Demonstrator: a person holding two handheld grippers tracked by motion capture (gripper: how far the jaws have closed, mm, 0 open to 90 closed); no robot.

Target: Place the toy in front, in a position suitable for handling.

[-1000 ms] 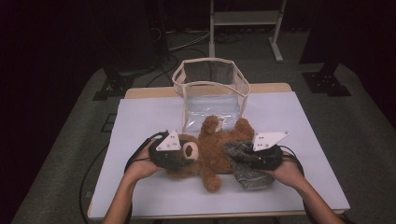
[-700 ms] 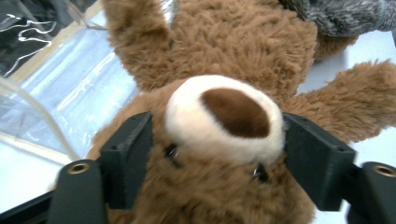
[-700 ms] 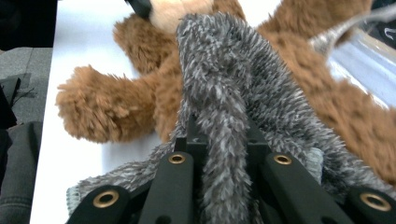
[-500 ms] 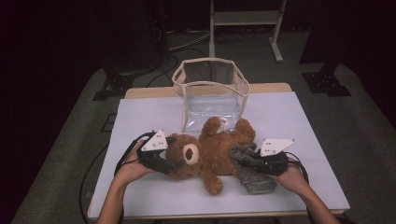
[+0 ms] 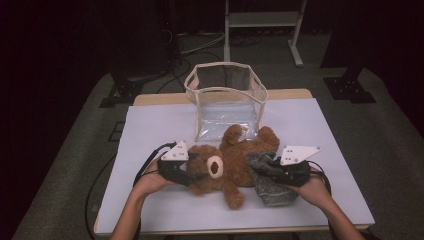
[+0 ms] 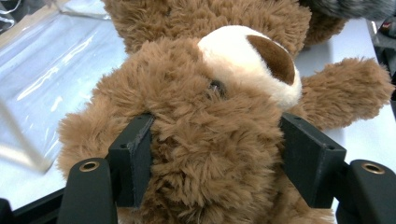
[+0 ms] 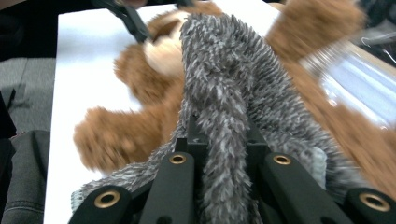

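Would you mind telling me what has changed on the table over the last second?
The left hand-held gripper drew back from the teddy bear toward the table's left edge, then returned; its jaws have just been closing, and they now press on the bear's head. The right hand-held gripper stayed clamped on the grey fuzzy cloth over the bear's legs. The bear and the clear bag kept their places.

**Materials & finish**

Teddy bear (image 6: 196, 140): shaggy brown plush w/ smooth cream muzzle. Grey cloth (image 7: 224, 84): coarse, fuzzy pile. Bag (image 5: 227, 97): clear glossy plastic, beige fabric trim. Table cover (image 5: 150, 125): matt white, smooth. 2 grippers' jaws: matt black plastic w/ brass-look eyelets.
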